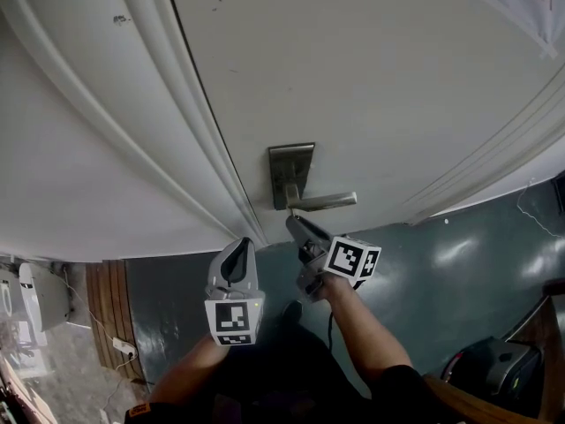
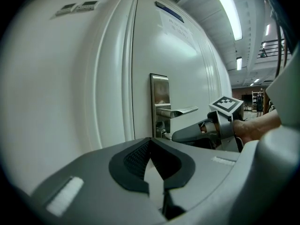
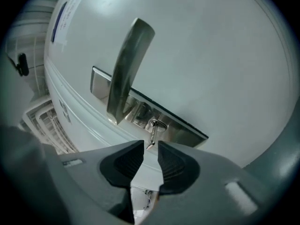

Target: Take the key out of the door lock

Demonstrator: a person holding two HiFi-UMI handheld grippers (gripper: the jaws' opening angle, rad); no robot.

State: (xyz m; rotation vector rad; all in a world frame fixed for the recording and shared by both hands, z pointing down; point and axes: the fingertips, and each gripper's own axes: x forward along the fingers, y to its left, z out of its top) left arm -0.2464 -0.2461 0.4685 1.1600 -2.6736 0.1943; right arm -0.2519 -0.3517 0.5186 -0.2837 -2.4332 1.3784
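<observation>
A small silver metal key (image 3: 152,132) sits in the cylinder of the brushed steel lock plate (image 3: 174,128) on the white panelled door (image 1: 371,78), just below the straight steel lever handle (image 3: 125,71). The grey right gripper (image 3: 150,149) points at it with its 2 jaws a narrow gap apart. The key's free end reaches the mouth of that gap and is not visibly pinched. The grey left gripper (image 2: 150,142) hangs beside the door frame, its jaws closed tip to tip on nothing.
</observation>
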